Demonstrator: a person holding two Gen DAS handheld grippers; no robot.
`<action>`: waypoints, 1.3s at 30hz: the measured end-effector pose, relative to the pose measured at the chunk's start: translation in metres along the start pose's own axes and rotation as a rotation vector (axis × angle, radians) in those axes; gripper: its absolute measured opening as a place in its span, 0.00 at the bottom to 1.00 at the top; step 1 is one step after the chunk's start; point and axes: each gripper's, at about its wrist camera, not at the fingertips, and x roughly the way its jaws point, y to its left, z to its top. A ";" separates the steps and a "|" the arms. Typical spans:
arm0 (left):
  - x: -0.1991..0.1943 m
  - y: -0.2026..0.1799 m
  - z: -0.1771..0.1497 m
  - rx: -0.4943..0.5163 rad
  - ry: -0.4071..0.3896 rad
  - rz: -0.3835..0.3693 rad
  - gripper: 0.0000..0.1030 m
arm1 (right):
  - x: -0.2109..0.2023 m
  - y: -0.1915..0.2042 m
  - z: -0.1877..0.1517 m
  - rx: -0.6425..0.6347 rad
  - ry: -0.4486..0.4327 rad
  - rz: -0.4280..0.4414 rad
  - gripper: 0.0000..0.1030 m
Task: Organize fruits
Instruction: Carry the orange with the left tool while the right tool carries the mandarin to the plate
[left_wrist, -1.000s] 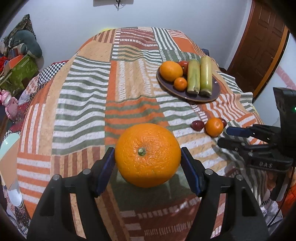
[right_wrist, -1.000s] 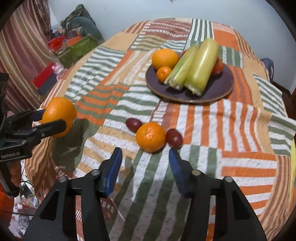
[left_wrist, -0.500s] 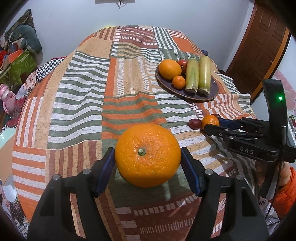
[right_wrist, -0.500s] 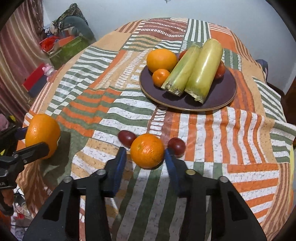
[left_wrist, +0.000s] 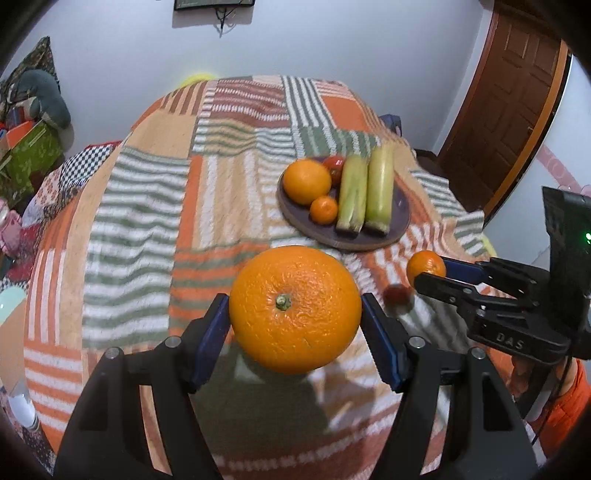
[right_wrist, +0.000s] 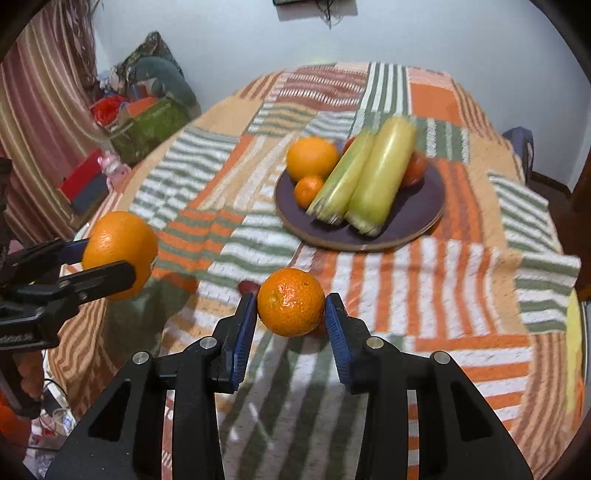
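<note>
While the left wrist view looks down its own fingers, left claw (left_wrist: 294, 314) is clenched on the big orange (left_wrist: 294, 309), held clear of the quilt-covered surface (left_wrist: 147, 221), stem end facing the camera. Plate (left_wrist: 397, 229) sits at 1 o'clock from that orange, carrying an orange, a small mandarin, something red, and two corn cobs (left_wrist: 365, 195) with long axes running 12 to 6. Right claw (left_wrist: 428, 271) at 3 o'clock grips the mandarin (left_wrist: 424, 266); a red fruit (left_wrist: 397, 295) lies on the cloth just beside it.

Right wrist view: right claw (right_wrist: 291, 314) is clenched on the mandarin (right_wrist: 291, 302), lifted off the cloth. Plate (right_wrist: 424, 229) lies at 12 to 1 o'clock, near; cobs (right_wrist: 369, 177) angle from 7 to 1. Left claw with the big orange (right_wrist: 120, 254) is at 9 o'clock, further from the plate. My read: right goes in first; free plate area is at the near right edge. Round fruit, no axis to align, but it may roll.
</note>
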 end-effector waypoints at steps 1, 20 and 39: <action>0.002 -0.003 0.006 0.004 -0.005 -0.002 0.67 | -0.003 -0.004 0.003 0.002 -0.013 -0.007 0.34; 0.108 -0.044 0.125 0.033 0.004 -0.022 0.67 | 0.006 -0.081 0.059 0.039 -0.125 -0.097 0.34; 0.157 -0.058 0.141 0.101 0.016 0.035 0.71 | 0.054 -0.094 0.058 0.019 -0.035 -0.087 0.35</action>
